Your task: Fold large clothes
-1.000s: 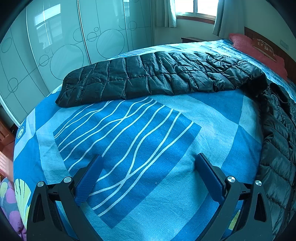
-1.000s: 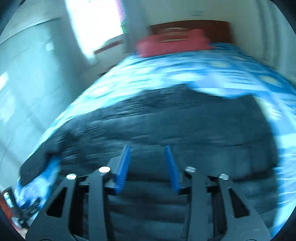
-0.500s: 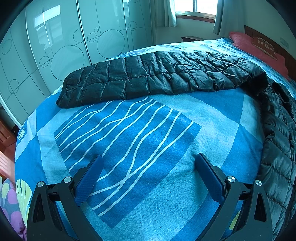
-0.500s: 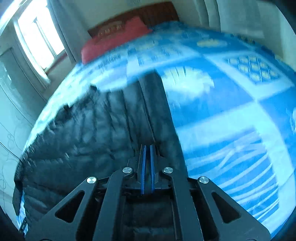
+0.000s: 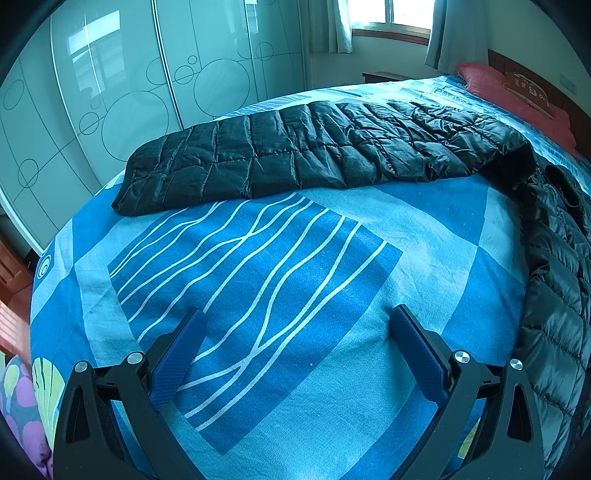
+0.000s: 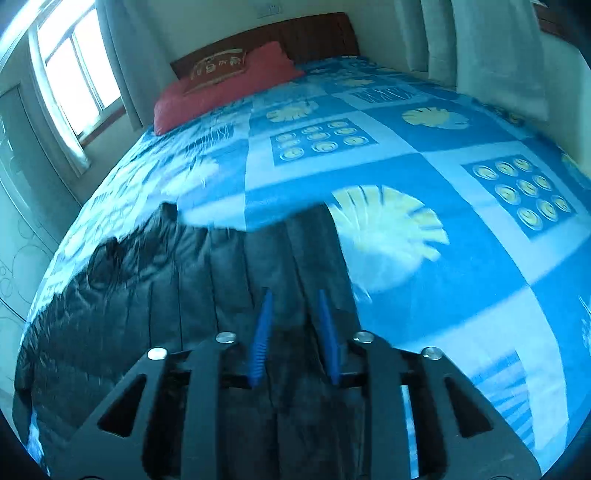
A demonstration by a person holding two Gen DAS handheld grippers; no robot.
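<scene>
A black quilted down jacket lies spread on the blue patterned bed. In the left wrist view one long sleeve (image 5: pixel 295 158) stretches across the far side and the jacket body (image 5: pixel 554 280) runs down the right edge. My left gripper (image 5: pixel 297 314) hangs open and wide over bare sheet, holding nothing. In the right wrist view the jacket (image 6: pixel 166 295) fills the lower left. My right gripper (image 6: pixel 294 295) is over the jacket's right-hand edge, its jaws opening with a narrow gap. Jacket fabric lies under that gap, and the pads do not press on it.
The bed sheet (image 6: pixel 461 266) extends to the right of the jacket. A red pillow (image 6: pixel 229 85) lies against the wooden headboard (image 6: pixel 314 33). Glass wardrobe doors (image 5: pixel 110 92) stand beyond the bed's far side, with a curtained window (image 5: pixel 391 18) next to them.
My right gripper was shut half a second ago and now its jaws stand slightly apart. Its view has swung across the jacket toward the jacket's right edge. The left gripper has not moved.
</scene>
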